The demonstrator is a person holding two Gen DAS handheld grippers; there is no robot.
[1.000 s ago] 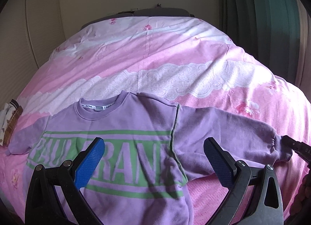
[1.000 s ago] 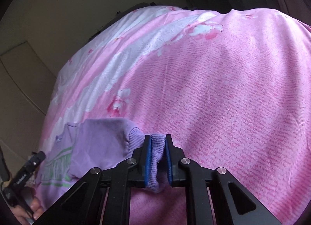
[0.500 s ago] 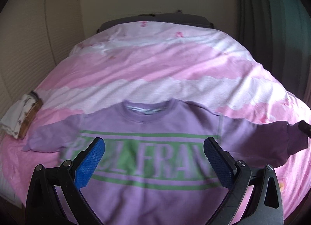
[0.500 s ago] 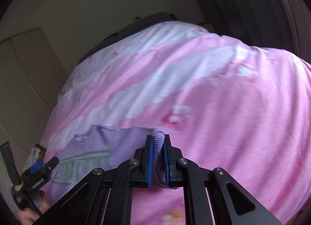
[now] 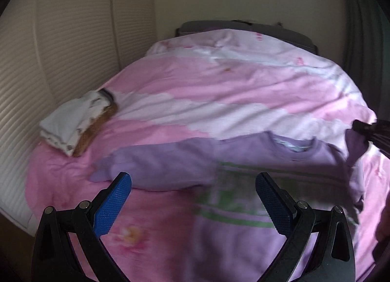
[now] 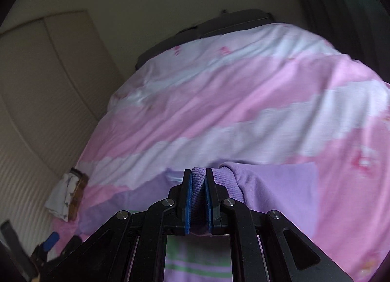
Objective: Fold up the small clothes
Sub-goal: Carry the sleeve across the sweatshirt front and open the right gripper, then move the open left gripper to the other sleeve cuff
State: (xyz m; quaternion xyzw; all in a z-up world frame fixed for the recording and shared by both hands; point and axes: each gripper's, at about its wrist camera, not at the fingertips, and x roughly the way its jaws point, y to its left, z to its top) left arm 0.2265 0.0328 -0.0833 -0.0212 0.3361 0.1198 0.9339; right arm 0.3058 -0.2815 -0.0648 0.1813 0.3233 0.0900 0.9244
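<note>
A lilac sweatshirt (image 5: 243, 160) with green lettering lies face up on the pink bed cover (image 5: 219, 91). Its left sleeve (image 5: 156, 169) stretches out flat toward the left. My left gripper (image 5: 192, 199) hovers open over the sleeve and chest, nothing between its blue pads. My right gripper (image 6: 198, 179) is shut on the ribbed cuff (image 6: 198, 184) of the other sleeve (image 6: 275, 184), which is lifted and carried over the chest. In the left wrist view that gripper (image 5: 365, 128) shows at the right edge with the lilac cuff hanging from it.
A folded white and brown garment (image 5: 78, 125) lies near the bed's left edge, by the ribbed cream wall (image 5: 61, 62). A dark headboard (image 5: 243, 25) closes the far end. A dark curtain (image 5: 360, 38) hangs on the right.
The right gripper has carried the cuff up and leftward over the sweatshirt's chest. The left gripper has swept left, from over the lettering to over the left sleeve, staying open.
</note>
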